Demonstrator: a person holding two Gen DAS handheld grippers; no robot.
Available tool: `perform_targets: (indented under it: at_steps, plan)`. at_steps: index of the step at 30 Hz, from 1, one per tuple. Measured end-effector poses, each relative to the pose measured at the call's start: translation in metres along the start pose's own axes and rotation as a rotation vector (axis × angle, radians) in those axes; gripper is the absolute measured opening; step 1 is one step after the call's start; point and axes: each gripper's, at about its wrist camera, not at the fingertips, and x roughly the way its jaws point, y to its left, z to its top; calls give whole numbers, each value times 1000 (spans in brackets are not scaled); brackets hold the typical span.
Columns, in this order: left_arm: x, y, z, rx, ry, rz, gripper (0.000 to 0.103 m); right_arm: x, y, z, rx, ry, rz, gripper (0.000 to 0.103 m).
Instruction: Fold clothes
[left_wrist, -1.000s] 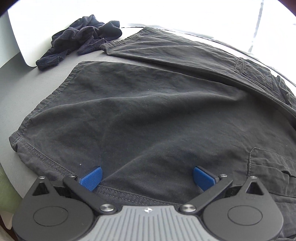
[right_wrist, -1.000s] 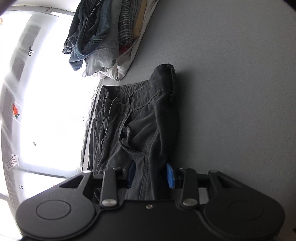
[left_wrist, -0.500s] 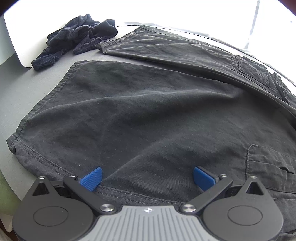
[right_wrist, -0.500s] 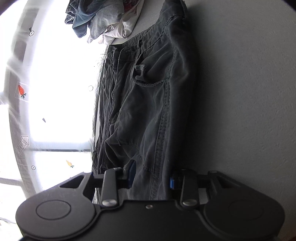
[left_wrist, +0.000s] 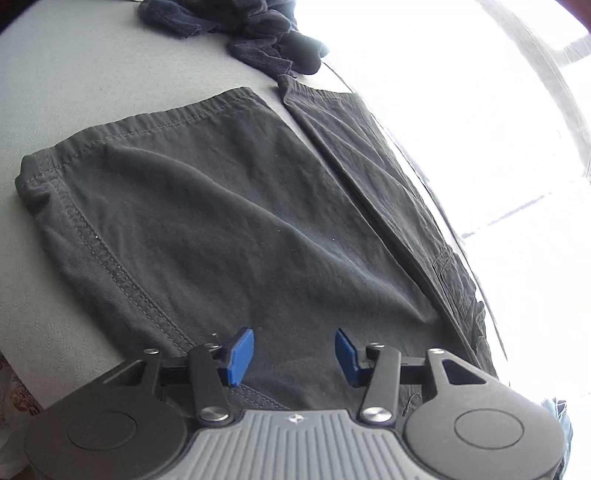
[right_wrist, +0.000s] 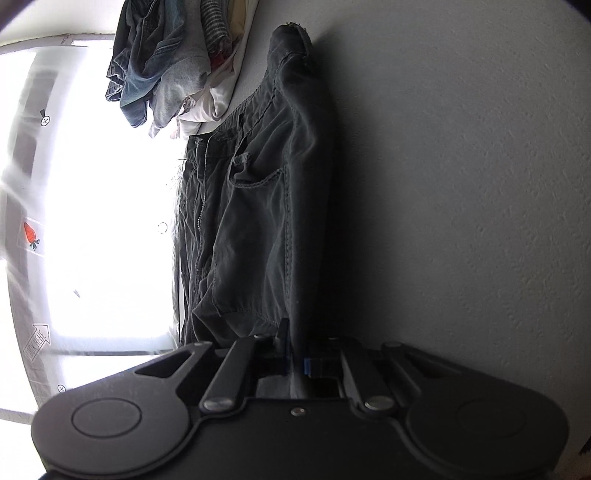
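Dark grey trousers flat on table

The left gripper has swung sideways over the trousers, its jaws closing from wide open. The right gripper has clamped shut on the trousers' edge.

only legible text from my right wrist view: arrow-shaped sticker on the bright floor, reading "look here".
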Motion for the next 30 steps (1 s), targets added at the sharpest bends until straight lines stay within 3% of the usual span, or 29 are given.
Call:
perform_targets:
  at_steps: [1, 6, 17, 30]
  plan:
    - [-3, 6, 4, -16, -7, -6, 22, -1, -1, -1, 1, -8, 1, 4]
    - [-21, 35, 22, -99, -68, -14, 22, -1, -4, -5, 23, -40, -2, 4]
    - [-50, 77, 43, -184, -116, 82, 25, -1, -6, -16, 76, -119, 5, 4]
    - [-64, 80, 52, -128, -42, 167, 30, -2, -6, -23, 132, -164, 10, 4]
